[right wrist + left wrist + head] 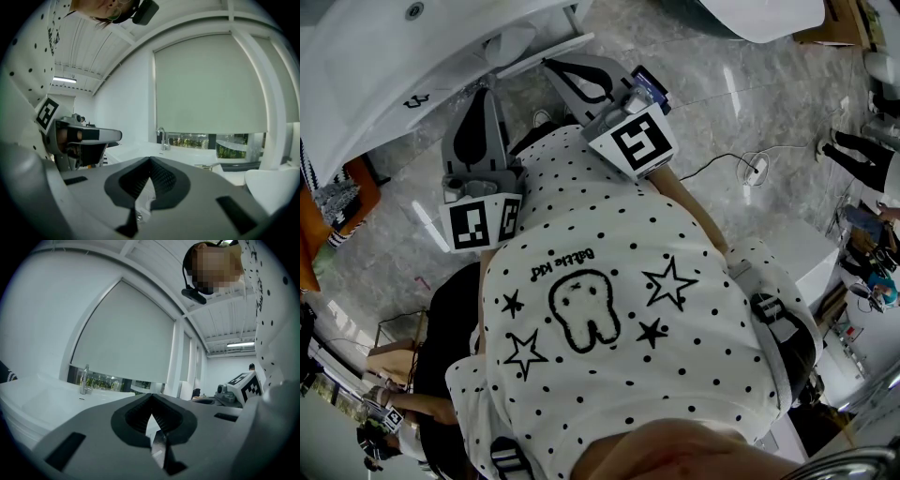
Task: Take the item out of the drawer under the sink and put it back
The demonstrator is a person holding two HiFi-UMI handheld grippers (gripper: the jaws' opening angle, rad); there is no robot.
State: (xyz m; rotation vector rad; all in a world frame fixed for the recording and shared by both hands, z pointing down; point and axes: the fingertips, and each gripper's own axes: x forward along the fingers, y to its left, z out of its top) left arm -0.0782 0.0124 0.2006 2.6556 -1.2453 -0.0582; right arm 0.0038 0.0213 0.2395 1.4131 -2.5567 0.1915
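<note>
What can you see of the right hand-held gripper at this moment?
The right hand-held gripper is grey, apparently plastic, with two broad jaws lined with dark ribbed pads. The jaws are shut tip to tip, holding nothing. A white cube with black square markers sits at its rear. It is held before the person's chest, beside the left hand-held gripper, pointing toward the faucet.

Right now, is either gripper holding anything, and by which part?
Nothing is held. The left gripper and the right gripper each have their jaws together with nothing between them, both pointing toward the sink.
</note>
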